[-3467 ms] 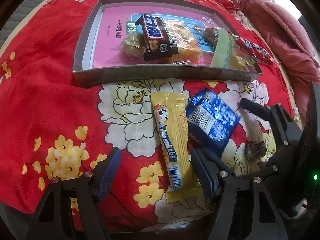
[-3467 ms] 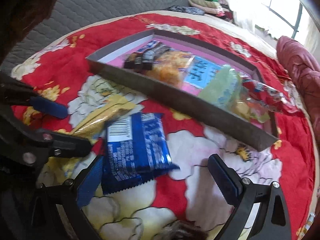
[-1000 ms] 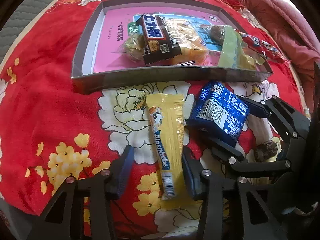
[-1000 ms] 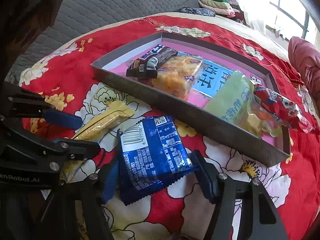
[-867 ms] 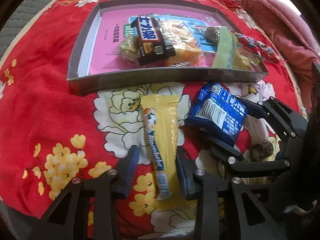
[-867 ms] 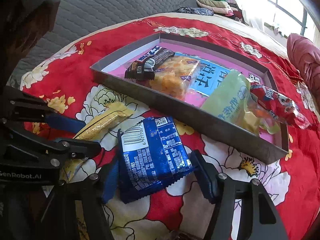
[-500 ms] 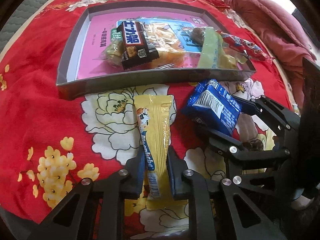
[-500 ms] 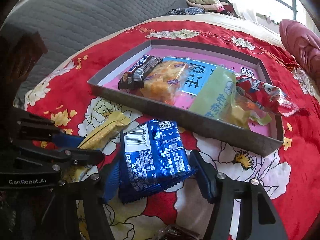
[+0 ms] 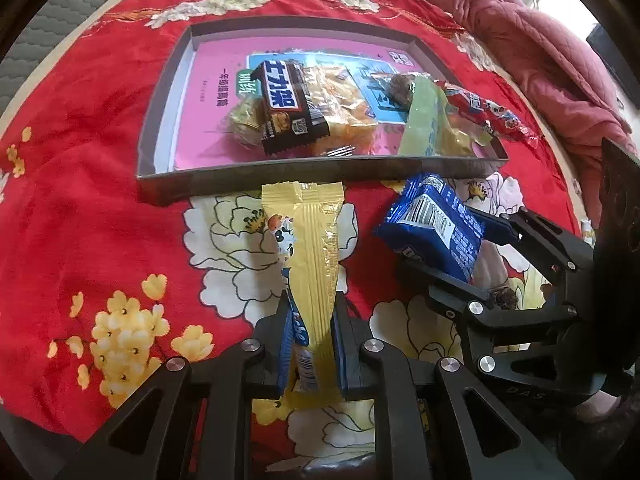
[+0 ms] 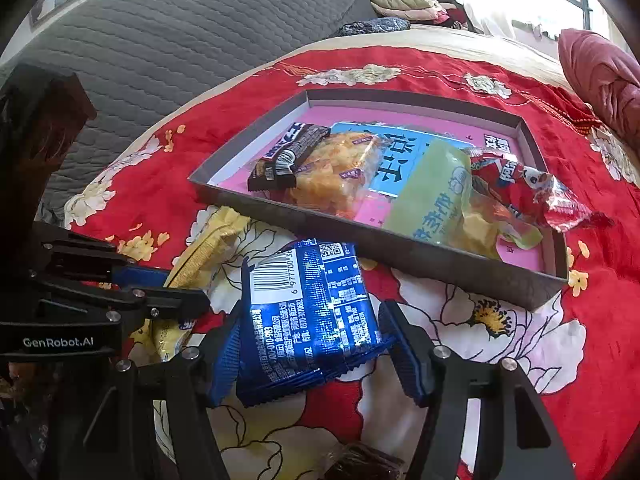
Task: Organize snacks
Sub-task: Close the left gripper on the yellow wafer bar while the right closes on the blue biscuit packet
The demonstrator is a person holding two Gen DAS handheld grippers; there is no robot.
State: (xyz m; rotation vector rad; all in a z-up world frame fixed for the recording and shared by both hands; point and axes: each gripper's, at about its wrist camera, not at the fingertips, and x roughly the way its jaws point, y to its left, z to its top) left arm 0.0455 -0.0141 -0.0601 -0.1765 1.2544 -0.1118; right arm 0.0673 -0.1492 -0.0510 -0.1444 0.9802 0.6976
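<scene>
My left gripper [image 9: 311, 338] is shut on the near end of a long yellow Alpenliebe packet [image 9: 310, 256], raised off the red flowered cloth with its far end at the tray's front wall. My right gripper [image 10: 316, 350] is shut on a blue snack packet [image 10: 312, 312], also seen in the left wrist view [image 9: 434, 226], held just in front of the tray. The shallow grey tray [image 9: 160, 120] with a pink floor holds a dark chocolate bar [image 9: 290, 106], an orange snack bag [image 9: 340, 104], a green packet [image 9: 426, 124] and a red packet [image 9: 486, 114].
A small dark wrapped sweet [image 9: 504, 298] lies on the cloth under the right gripper. A pink quilt [image 9: 520, 40] is bunched at the far right. A grey padded surface [image 10: 180, 40] lies beyond the cloth's left edge.
My left gripper closed on the yellow packet and lifted it. My right gripper tightened on the blue packet and raised it. Both moved slightly towards the tray.
</scene>
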